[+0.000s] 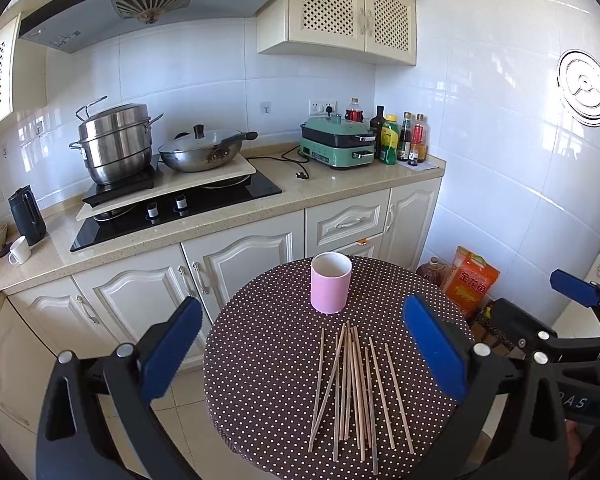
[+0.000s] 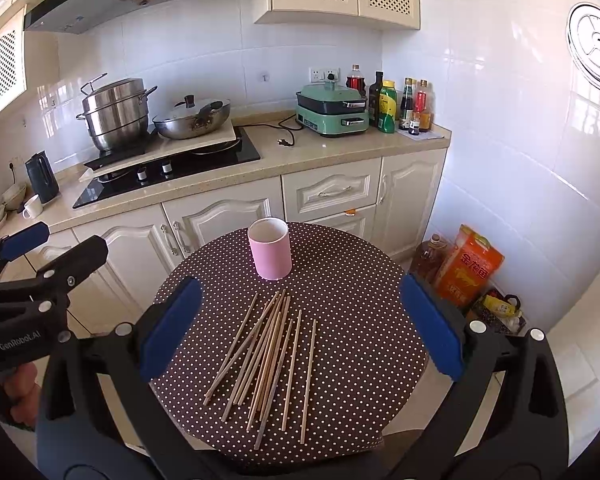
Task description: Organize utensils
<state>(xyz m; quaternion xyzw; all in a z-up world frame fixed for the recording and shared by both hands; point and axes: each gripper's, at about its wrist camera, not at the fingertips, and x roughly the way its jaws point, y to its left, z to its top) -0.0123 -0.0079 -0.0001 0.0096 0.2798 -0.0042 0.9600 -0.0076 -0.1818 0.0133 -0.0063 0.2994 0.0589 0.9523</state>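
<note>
Several wooden chopsticks (image 1: 354,388) (image 2: 270,356) lie loose in a fan on a round table (image 1: 260,340) (image 2: 360,280) with a brown polka-dot cloth. A pink cup (image 1: 331,282) (image 2: 269,249) stands upright and looks empty, just beyond them near the table's far edge. My left gripper (image 1: 304,348) hovers open above the chopsticks, its blue pads wide apart with nothing between them. My right gripper (image 2: 300,330) is open too, over the same pile. Each gripper shows at the edge of the other's view: right gripper (image 1: 572,304), left gripper (image 2: 40,248).
Behind the table runs a kitchen counter (image 1: 340,184) with a hob, a steel steamer pot (image 1: 114,142), a wok (image 1: 204,152), a green electric cooker (image 1: 338,142) and bottles (image 1: 404,138). An orange rice bag (image 2: 470,266) and an oil jug (image 2: 426,258) stand on the floor at right.
</note>
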